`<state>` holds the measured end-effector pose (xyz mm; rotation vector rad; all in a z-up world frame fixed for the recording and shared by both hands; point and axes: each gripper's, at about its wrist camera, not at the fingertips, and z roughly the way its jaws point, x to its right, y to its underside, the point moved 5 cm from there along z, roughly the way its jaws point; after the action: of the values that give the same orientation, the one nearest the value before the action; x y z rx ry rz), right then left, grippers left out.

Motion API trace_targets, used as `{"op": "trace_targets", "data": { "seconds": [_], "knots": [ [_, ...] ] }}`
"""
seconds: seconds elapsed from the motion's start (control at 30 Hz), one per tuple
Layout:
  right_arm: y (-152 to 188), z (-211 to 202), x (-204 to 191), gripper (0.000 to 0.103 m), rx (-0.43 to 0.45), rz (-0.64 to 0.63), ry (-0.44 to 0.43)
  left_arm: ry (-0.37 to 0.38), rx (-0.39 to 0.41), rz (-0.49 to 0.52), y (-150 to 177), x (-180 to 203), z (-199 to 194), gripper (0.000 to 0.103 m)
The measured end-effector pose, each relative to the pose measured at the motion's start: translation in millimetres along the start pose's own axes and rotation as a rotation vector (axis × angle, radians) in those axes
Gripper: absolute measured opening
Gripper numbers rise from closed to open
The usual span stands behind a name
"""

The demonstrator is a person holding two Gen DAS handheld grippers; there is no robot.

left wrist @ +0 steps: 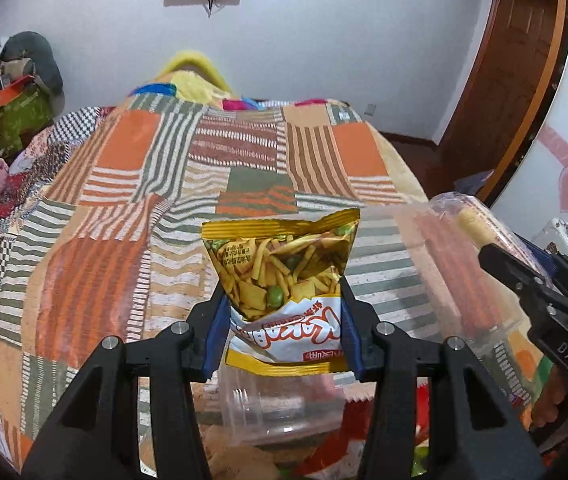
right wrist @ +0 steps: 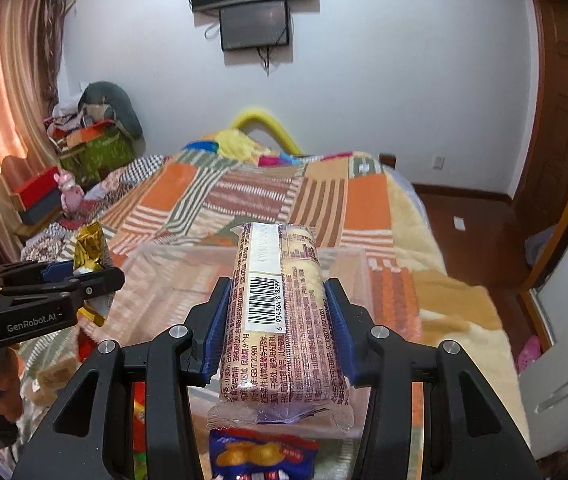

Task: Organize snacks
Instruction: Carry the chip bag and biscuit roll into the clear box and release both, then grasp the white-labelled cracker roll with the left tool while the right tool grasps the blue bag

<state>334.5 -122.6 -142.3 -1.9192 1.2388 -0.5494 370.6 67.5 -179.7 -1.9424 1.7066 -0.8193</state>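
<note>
My left gripper (left wrist: 281,300) is shut on a gold and white bag of mixed snack sticks and green peas (left wrist: 279,272), held above the bed. It also shows at the left of the right wrist view (right wrist: 88,256). My right gripper (right wrist: 277,312) is shut on a long clear-wrapped pack of pale biscuits with a barcode label (right wrist: 279,312), held over a clear plastic bin (right wrist: 187,280). The right gripper with its pack appears at the right of the left wrist view (left wrist: 480,232). A blue snack packet (right wrist: 263,456) lies below the right gripper.
A bed with a patchwork orange, brown and green striped blanket (left wrist: 211,168) fills the middle. A clear plastic container (left wrist: 279,408) sits under the left gripper. Loose snack packets (right wrist: 47,376) lie at lower left. Boxes and clutter (right wrist: 91,148) stand at the far left; a wooden door (left wrist: 516,80) at right.
</note>
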Motion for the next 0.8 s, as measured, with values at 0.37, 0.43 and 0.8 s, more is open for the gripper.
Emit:
{"op": "trace_targets", "data": {
  "seconds": [0.37,0.43,0.8],
  "knots": [
    [7.4,17.0,4.0,0.044,-0.098,-0.014,0.022,-0.016,-0.063,0.039,10.0,0.9,21.1,0.053],
    [6.8,14.5,4.0,0.044,-0.092,-0.018,0.028,-0.008,-0.057,0.031,10.0,-0.4,16.9,0.06],
    [-3.0,-21.8,2.9,0.054,-0.019,-0.015,0.01,0.014,0.061,0.024,7.3,-11.3,-52.0,0.07]
  ]
}}
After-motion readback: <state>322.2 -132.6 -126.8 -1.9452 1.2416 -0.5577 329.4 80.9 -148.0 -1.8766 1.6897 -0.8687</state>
